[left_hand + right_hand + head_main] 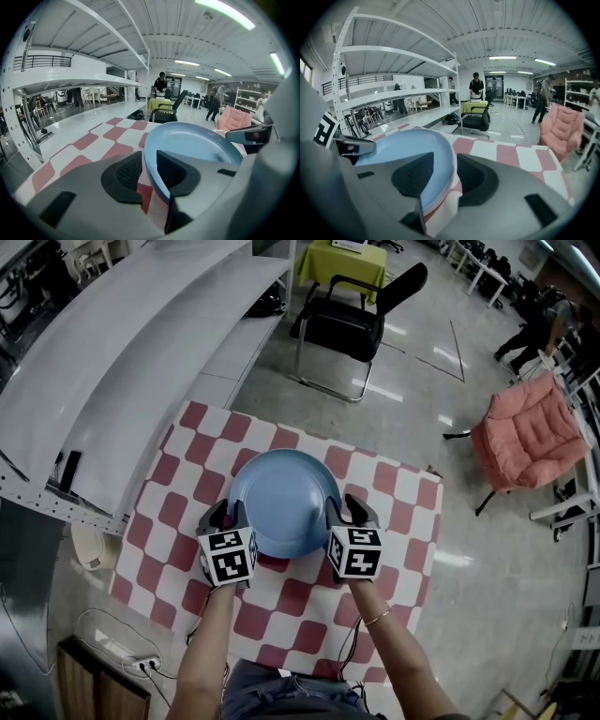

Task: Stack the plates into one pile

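A light blue plate (281, 498) lies in the middle of the red-and-white checked table (398, 521). A pinkish rim (438, 202) shows just under its edge, as of another plate beneath. My left gripper (225, 514) stands at the plate's left side. In the left gripper view the plate (197, 143) has its rim between the jaws of the left gripper (149, 173), with cloth visible between the outer pad and the rim. My right gripper (349, 510) straddles the right rim of the plate (403, 145); the right gripper (445, 177) keeps a thin gap at the outer pad.
A white shelf unit (122, 362) runs along the table's left. A black chair (347, 324) stands beyond the far edge and a pink armchair (530, 432) to the right. A power strip (131, 662) lies on the floor at near left.
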`<state>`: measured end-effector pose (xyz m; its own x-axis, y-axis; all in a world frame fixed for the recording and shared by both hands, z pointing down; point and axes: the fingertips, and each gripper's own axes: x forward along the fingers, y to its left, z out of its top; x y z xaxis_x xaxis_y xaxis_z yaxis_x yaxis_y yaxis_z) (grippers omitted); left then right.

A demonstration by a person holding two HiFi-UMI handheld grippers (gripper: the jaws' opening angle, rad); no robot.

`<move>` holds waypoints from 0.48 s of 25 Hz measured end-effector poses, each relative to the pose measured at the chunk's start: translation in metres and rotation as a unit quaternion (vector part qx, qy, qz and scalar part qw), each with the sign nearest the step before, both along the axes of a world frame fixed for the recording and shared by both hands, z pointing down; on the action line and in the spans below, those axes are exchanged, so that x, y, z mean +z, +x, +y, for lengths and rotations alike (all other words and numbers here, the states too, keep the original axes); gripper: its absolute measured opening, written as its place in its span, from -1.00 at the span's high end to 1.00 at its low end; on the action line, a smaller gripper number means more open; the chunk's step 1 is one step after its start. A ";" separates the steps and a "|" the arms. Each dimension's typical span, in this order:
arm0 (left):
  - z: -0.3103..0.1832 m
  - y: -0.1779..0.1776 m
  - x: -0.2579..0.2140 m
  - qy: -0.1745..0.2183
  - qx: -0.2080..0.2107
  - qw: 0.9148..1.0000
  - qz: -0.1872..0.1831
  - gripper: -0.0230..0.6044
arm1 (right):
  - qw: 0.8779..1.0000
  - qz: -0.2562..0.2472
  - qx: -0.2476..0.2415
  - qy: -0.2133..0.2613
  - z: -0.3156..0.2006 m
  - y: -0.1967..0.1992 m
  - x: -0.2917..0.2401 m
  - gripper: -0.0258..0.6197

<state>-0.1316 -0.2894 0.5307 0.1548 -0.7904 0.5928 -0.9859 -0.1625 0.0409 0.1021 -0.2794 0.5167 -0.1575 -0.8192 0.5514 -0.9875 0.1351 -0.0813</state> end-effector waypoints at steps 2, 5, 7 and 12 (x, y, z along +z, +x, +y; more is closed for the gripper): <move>0.001 0.000 -0.004 0.006 0.000 1.000 0.006 0.59 | 1.000 -0.004 0.000 0.009 0.001 -0.001 -0.006 0.42; 0.003 0.001 -0.014 0.017 0.004 1.000 0.010 0.63 | 1.000 -0.011 -0.004 0.023 0.003 -0.004 -0.019 0.42; 0.005 0.002 -0.020 0.024 0.007 1.000 0.016 0.66 | 0.999 -0.017 -0.008 0.030 0.004 -0.007 -0.026 0.44; 0.010 0.001 -0.037 0.038 0.009 0.999 0.030 0.72 | 0.998 -0.029 -0.018 0.045 0.011 -0.013 -0.042 0.46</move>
<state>-0.1301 -0.2791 0.4939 0.2032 -0.8297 0.5199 -0.9788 -0.1859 0.0859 0.0889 -0.2682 0.4742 -0.2176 -0.8585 0.4644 -0.9758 0.1803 -0.1239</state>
